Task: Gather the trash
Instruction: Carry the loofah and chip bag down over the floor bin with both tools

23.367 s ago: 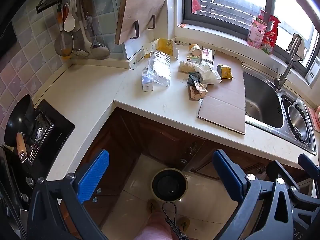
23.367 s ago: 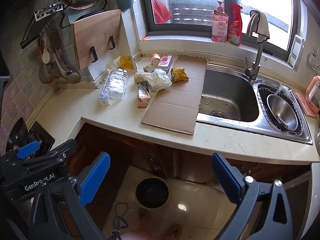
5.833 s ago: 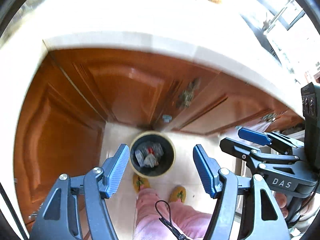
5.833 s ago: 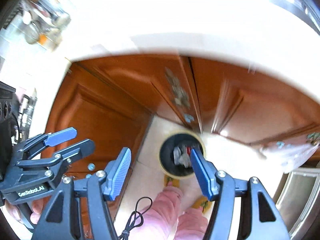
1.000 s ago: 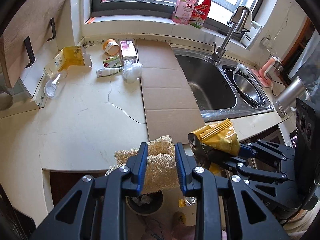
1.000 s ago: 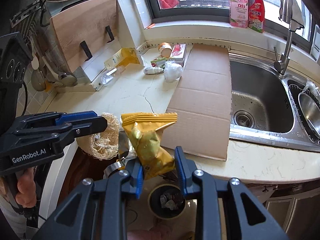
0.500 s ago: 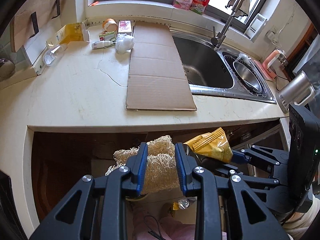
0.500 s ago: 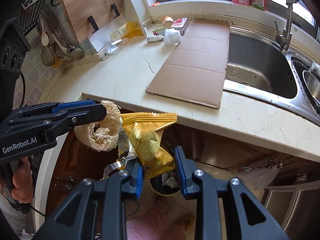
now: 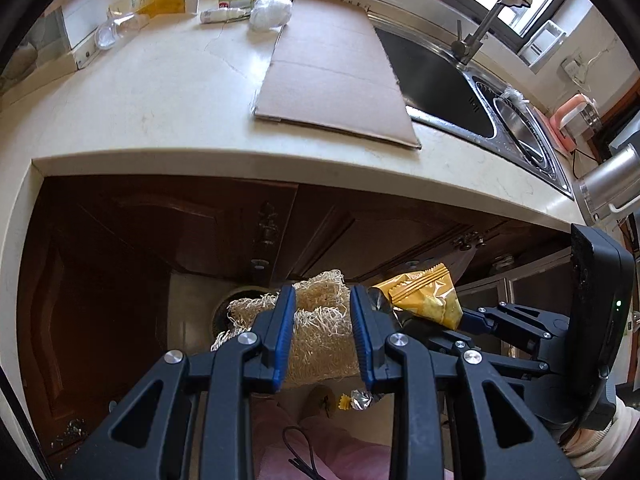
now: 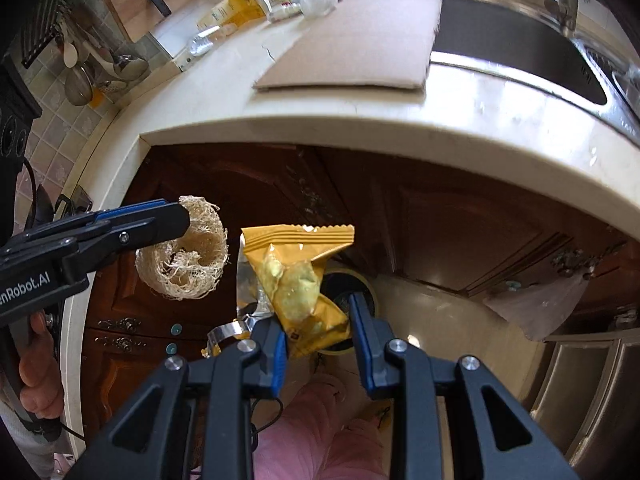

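My left gripper (image 9: 322,300) is shut on a pale, fibrous loofah sponge (image 9: 320,336), also visible as the loofah sponge (image 10: 184,258) in the right wrist view. My right gripper (image 10: 316,312) is shut on a yellow snack packet (image 10: 300,276) with silver foil at its torn end; the same yellow packet (image 9: 424,296) shows beside the loofah. Both hang in front of the dark wooden cabinet doors, below the counter edge. The round trash bin (image 10: 352,284) stands on the floor under them, mostly hidden by the packet; a part of the bin rim (image 9: 236,294) peeks out behind the loofah.
On the cream countertop (image 9: 160,92) lie a flat cardboard sheet (image 9: 332,76), a crumpled white bag (image 9: 270,12), a small bottle, boxes and a clear plastic bottle (image 9: 120,26). The steel sink (image 9: 432,76) is at right. A person's pink-clad legs (image 10: 308,432) stand near the bin.
Both grippers have sunk from counter height to below the counter edge with their loads, so the cabinet doors and floor bin now fill the lower view. Neither grip has changed.
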